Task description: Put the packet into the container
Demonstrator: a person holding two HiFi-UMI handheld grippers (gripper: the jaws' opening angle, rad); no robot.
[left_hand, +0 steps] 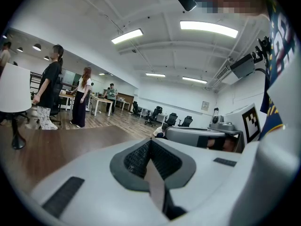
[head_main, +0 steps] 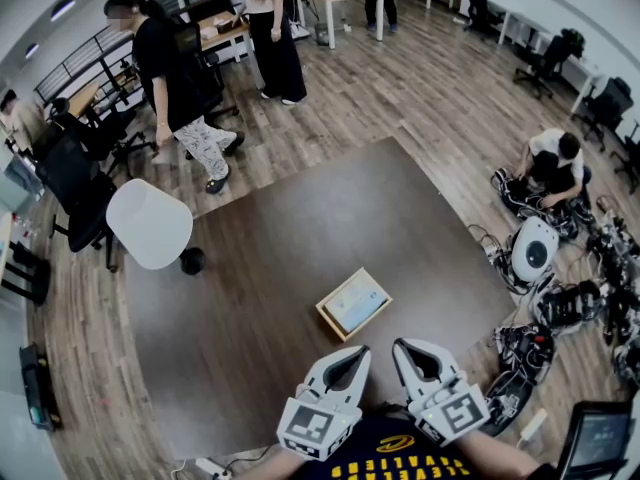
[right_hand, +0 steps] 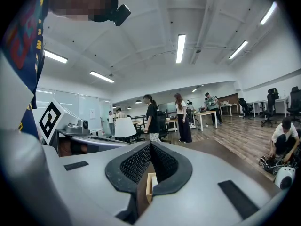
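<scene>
A shallow wooden container (head_main: 354,304) lies on the dark brown table (head_main: 260,288), just beyond both grippers. A flat pale bluish packet (head_main: 356,305) rests inside it. My left gripper (head_main: 359,352) sits at the table's near edge with its jaws shut and nothing between them; in the left gripper view the pads (left_hand: 150,144) meet. My right gripper (head_main: 401,347) is beside it, also shut and empty. In the right gripper view a corner of the container (right_hand: 150,186) shows through the slot below the closed gripper tip (right_hand: 150,146).
A white chair (head_main: 150,224) stands at the table's left side. Two people (head_main: 172,78) stand on the wooden floor beyond. At the right a person (head_main: 552,168) sits on the floor among robot parts and cables (head_main: 560,298). A tablet (head_main: 598,438) is at the bottom right.
</scene>
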